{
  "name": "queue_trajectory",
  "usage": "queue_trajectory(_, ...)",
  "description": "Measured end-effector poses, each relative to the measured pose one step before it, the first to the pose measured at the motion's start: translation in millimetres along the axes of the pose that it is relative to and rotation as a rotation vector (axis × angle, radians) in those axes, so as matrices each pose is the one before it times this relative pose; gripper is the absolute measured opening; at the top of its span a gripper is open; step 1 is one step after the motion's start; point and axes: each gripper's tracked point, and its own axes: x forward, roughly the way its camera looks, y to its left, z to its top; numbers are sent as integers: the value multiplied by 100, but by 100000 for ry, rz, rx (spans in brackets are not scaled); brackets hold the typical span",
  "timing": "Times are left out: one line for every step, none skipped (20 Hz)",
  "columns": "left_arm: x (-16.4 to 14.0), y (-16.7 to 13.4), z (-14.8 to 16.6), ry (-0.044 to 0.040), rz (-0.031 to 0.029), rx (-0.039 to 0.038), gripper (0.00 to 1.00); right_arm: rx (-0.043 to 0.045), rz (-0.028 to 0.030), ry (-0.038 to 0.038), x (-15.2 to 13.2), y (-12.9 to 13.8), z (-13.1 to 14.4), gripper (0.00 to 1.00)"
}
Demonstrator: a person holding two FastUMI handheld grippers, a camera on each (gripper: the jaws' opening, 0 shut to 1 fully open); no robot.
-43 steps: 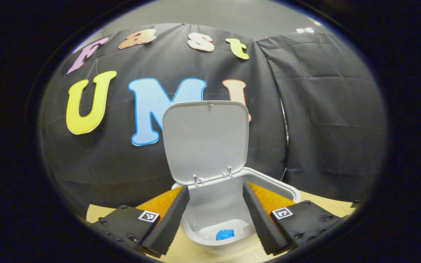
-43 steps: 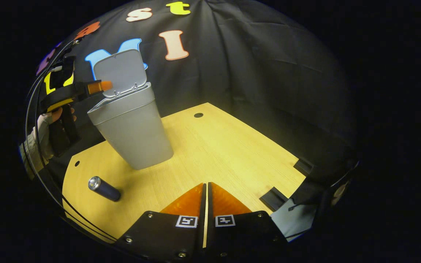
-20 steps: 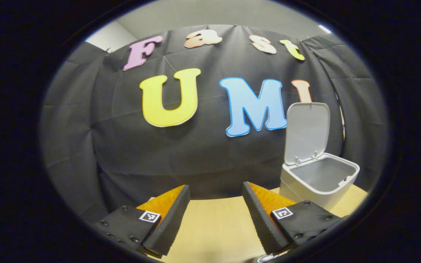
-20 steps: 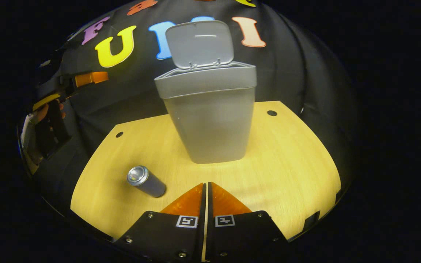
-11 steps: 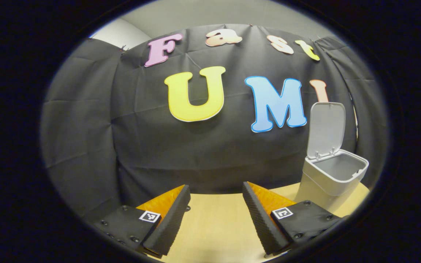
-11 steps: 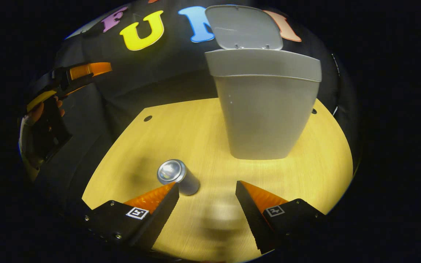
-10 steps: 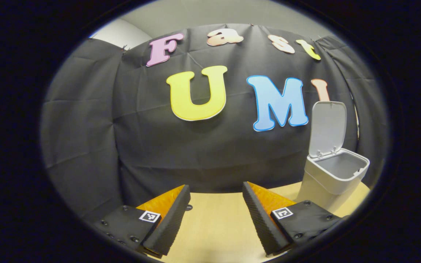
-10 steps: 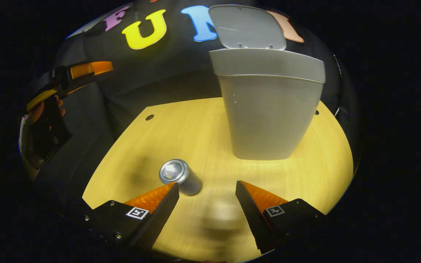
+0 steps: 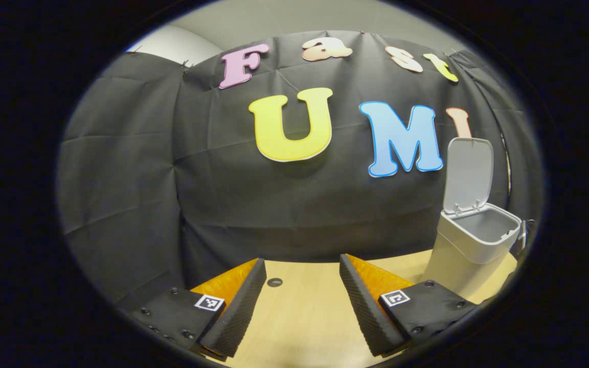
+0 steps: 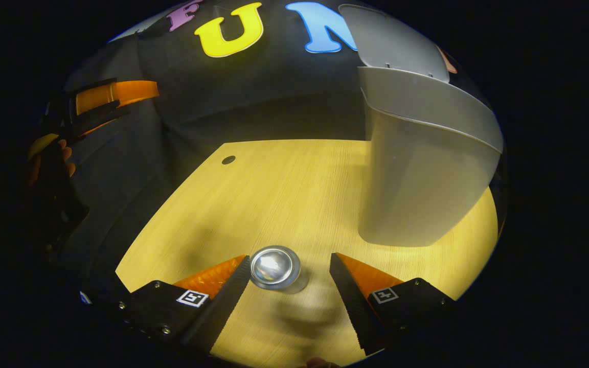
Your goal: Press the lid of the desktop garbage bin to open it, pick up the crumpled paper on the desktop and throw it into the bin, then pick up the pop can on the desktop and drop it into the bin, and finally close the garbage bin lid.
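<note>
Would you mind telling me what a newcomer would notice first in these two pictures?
Probably the pop can, standing on the wooden desktop between the open fingers of the right gripper, seen from above. Next, the grey garbage bin at the right, its lid raised. The left gripper is open over bare desk.

Right gripper (image 10: 289, 271) spread wide, pop can (image 10: 275, 268) between (nearer one finger), bin (image 10: 417, 174) beyond

We see the pop can (image 10: 275, 268) upright, it seems, on the surface (image 10: 284, 189), left of the bin (image 10: 417, 174).
</note>
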Motion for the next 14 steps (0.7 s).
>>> queue_trajectory(-209,434,-93,227,1064,-126,90,-1316,1360,845,380,484,-70,100)
queue_trajectory(-198,439,-133,294,1046,27,84,-1263,885,874,365,290,-102,99)
queue_trajectory(-197,588,-143,352,1367,-11,92,-1750,278,1721,521,301,-314,99)
queue_trajectory(-272,525,-15,372,999,-197,100,-1177,120,1270,303,234,-228,100)
queue_trajectory(-181,555,-159,333,1025,-128,95,-927,173,1429,257,96,-220,100)
queue_trajectory(-88,518,-193,272,966,35,100,-959,-865,1445,366,6,-381,100)
queue_trajectory(-116,430,-126,388,804,83,100,-1300,-1438,1093,187,-228,-184,100)
queue_trajectory(-179,380,-191,293,726,-6,100,-1235,-744,1084,211,140,-316,100)
queue_trajectory(-91,357,-126,239,507,-167,100,-1061,130,384,-73,40,2,100)
queue_trajectory(-100,120,-4,136,293,-266,100,-1855,-848,-296,-217,-181,446,97)
queue_trajectory(-97,155,-15,131,139,-449,100,-1588,243,-560,102,92,-1,92)
queue_trajectory(110,-38,34,-58,-97,-150,84,-790,278,-2156,-334,-44,584,84)
queue_trajectory(39,-284,-52,-97,-287,-112,84,-807,477,-2498,-379,-13,831,84)
queue_trajectory(98,-295,0,-127,-423,-49,84,-902,172,-2856,-757,-68,1045,84)
